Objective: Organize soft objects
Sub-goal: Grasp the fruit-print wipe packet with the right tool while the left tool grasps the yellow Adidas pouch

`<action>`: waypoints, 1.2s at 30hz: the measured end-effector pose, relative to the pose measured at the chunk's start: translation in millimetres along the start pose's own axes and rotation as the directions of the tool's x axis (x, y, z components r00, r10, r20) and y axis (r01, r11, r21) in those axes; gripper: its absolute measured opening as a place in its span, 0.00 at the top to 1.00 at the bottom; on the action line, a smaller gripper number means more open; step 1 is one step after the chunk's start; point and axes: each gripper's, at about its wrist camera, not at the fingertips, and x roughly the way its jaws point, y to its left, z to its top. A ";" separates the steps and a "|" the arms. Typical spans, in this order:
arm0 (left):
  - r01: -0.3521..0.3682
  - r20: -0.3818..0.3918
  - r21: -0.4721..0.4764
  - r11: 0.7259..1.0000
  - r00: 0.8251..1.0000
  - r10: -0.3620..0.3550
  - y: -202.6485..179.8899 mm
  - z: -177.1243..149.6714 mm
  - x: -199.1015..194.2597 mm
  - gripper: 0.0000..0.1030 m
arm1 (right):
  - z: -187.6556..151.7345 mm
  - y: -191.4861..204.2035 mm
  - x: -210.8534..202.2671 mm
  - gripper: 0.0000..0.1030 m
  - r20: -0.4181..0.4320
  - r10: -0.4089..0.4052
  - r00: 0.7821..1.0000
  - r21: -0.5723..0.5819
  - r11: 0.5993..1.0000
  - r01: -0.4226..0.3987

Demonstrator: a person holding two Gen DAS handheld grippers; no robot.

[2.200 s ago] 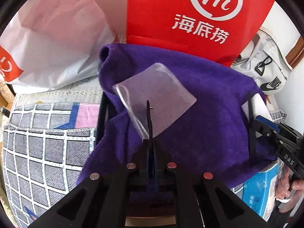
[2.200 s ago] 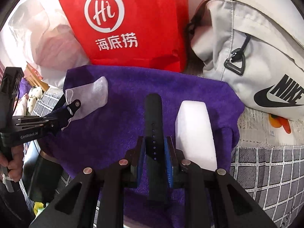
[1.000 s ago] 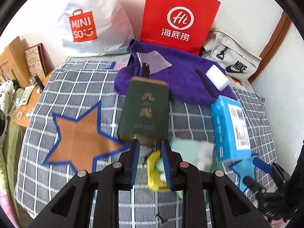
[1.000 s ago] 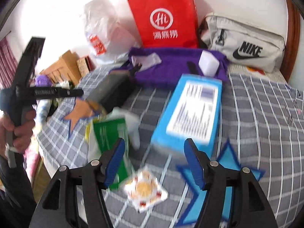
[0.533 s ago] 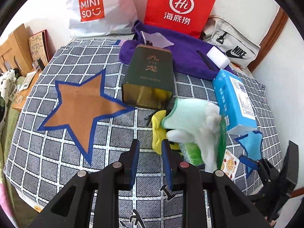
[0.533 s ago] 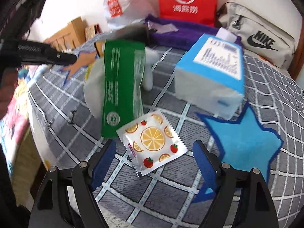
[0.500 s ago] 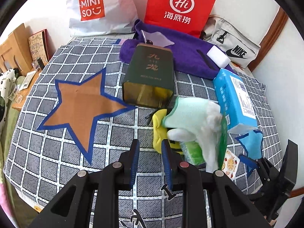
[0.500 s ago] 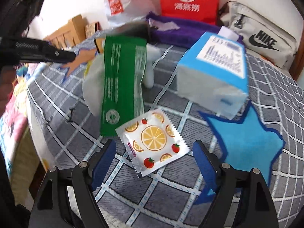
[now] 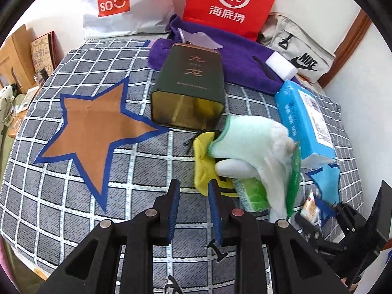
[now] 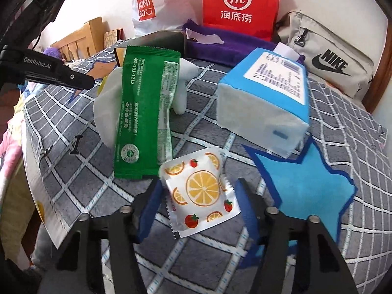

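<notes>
A small white packet with orange-slice print [image 10: 199,191] lies on the checked bedspread between the open jaws of my right gripper [image 10: 196,204], which do not touch it. The packet also shows in the left wrist view [image 9: 310,207]. A green snack packet [image 10: 144,112] leans on a white and mint glove [image 9: 252,144] that lies over a yellow cloth [image 9: 203,164]. My left gripper [image 9: 193,199] is slightly open and empty, just in front of the yellow cloth. A purple towel [image 9: 240,56] at the back holds a white sponge [image 9: 280,66] and a clear pouch [image 9: 201,39].
A dark green tin [image 9: 189,85] lies on its side mid-bed. A blue tissue pack [image 10: 267,95] sits right of the pile. A red bag [image 9: 230,5], a white Miniso bag [image 9: 117,5] and a grey Nike bag [image 10: 328,54] line the wall. Star patches [image 9: 90,122] mark the bedspread.
Both grippers pulled back from the purple towel, leaving the pouch and a black strap on it. The right gripper opened and has since closed in around the orange-print packet.
</notes>
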 end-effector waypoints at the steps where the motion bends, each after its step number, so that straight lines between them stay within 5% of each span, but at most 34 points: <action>1: 0.004 0.002 0.002 1.000 1.000 -0.004 -1.0 0.0 -0.5 0.78 | -1.9 -3.6 -1.9 0.60 -0.007 0.001 1.000 0.011 1.000 -0.001; 19: 0.047 -0.007 -0.003 0.999 0.999 -0.047 -3.0 2.4 33.2 0.82 | -16.0 -43.6 -8.0 0.61 0.007 -0.001 1.000 0.160 0.987 0.000; 36: 0.037 0.134 -0.037 0.999 0.990 -0.032 24.9 -2.3 -38.1 0.87 | -8.1 -49.5 -21.6 0.61 -0.006 -0.054 0.999 0.219 0.974 0.054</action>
